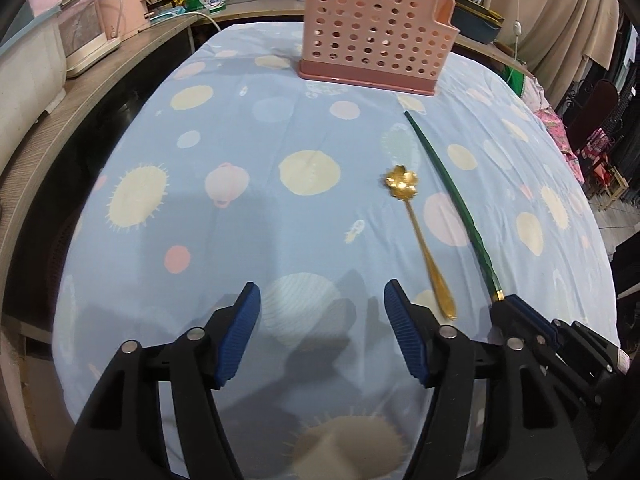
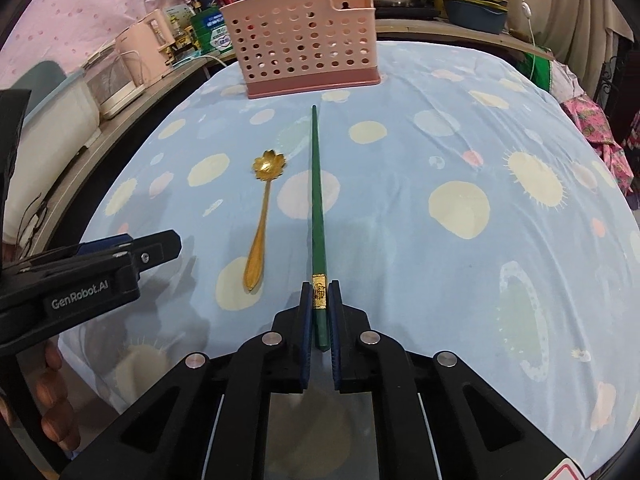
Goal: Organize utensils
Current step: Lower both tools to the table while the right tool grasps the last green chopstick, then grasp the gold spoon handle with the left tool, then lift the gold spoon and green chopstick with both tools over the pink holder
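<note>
A green chopstick (image 2: 317, 200) with a gold band lies on the spotted blue cloth, pointing at the pink holder. My right gripper (image 2: 321, 296) is shut on its near end, pads pressing both sides; the same gripper (image 1: 505, 305) shows at the chopstick (image 1: 452, 196) end in the left wrist view. A gold spoon (image 2: 260, 224) with a flower-shaped bowl lies just left of the chopstick. My left gripper (image 1: 322, 300) stands open over bare cloth, left of the spoon (image 1: 420, 236) handle, nothing between its fingers. The pink perforated utensil holder (image 1: 376, 32) stands upright at the far side.
The table cloth (image 1: 240, 220) is light blue with pale circles. A wooden counter (image 1: 60, 120) with pink and white appliances runs along the left. Pots and a blue dish (image 2: 474, 14) sit behind the holder (image 2: 308, 36). A person's fingers (image 2: 52, 400) hold the left gripper (image 2: 120, 252).
</note>
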Tool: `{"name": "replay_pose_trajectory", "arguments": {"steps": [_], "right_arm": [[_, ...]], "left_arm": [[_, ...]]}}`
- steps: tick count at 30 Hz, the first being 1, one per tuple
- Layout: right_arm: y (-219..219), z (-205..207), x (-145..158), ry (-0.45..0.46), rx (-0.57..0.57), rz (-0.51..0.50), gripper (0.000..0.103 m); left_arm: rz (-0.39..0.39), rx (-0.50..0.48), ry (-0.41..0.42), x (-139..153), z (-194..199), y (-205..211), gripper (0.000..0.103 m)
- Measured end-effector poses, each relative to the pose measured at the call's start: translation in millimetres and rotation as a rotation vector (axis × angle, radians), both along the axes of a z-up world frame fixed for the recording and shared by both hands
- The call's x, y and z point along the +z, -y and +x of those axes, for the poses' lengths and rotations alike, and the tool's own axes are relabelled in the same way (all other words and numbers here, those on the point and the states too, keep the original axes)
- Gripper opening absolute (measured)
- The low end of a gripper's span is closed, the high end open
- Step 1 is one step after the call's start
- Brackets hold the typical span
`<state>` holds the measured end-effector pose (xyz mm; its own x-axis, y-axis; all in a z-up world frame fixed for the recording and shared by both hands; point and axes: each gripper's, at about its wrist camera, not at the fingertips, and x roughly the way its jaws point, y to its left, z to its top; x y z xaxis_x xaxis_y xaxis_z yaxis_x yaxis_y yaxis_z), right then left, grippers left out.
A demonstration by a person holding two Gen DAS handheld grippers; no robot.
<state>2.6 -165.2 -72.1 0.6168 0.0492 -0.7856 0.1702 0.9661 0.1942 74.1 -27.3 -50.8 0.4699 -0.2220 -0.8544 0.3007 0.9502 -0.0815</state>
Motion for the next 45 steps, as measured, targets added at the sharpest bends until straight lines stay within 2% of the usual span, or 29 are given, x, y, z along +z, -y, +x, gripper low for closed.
{"name": "replay_pose_trajectory", "arguments": {"steps": [5, 12, 14, 16, 18, 21, 22, 24, 32, 45], "right_arm": [[21, -2, 2, 0.007, -0.055, 0.022, 0.007], [28, -3, 1, 0.009, -0.067, 0.041, 0.007], [28, -4, 0, 0.008, -0.066, 0.045, 0.007], [28, -4, -1, 0.006, -0.064, 0.048, 0.007], [27, -4, -2, 0.006, -0.061, 0.049, 0.007], [25, -5, -3, 0.005, -0.056, 0.052, 0.007], [24, -5, -3, 0.005, -0.054, 0.052, 0.007], [23, -5, -3, 0.006, -0.049, 0.051, 0.007], [18, -8, 2, 0.018, -0.032, 0.047, 0.007], [13, -13, 34, 0.086, -0.004, 0.058, 0.007]], "left_arm": [[-0.043, -0.051, -0.038, -2, -2, 20, 0.061], [-0.026, -0.113, -0.05, -10, -8, 48, 0.061], [-0.012, -0.127, -0.057, -13, -9, 53, 0.054], [0.009, -0.132, -0.046, -15, -11, 55, 0.052], [0.015, -0.14, -0.038, -15, -13, 56, 0.044], [-0.001, -0.141, -0.043, -15, -12, 52, 0.027], [-0.011, -0.143, -0.049, -15, -12, 51, 0.018], [-0.026, -0.146, -0.06, -15, -12, 49, 0.01], [-0.067, -0.115, -0.052, -4, -14, 34, 0.01], [-0.128, -0.07, 0.027, 44, -9, 13, 0.01]]}}
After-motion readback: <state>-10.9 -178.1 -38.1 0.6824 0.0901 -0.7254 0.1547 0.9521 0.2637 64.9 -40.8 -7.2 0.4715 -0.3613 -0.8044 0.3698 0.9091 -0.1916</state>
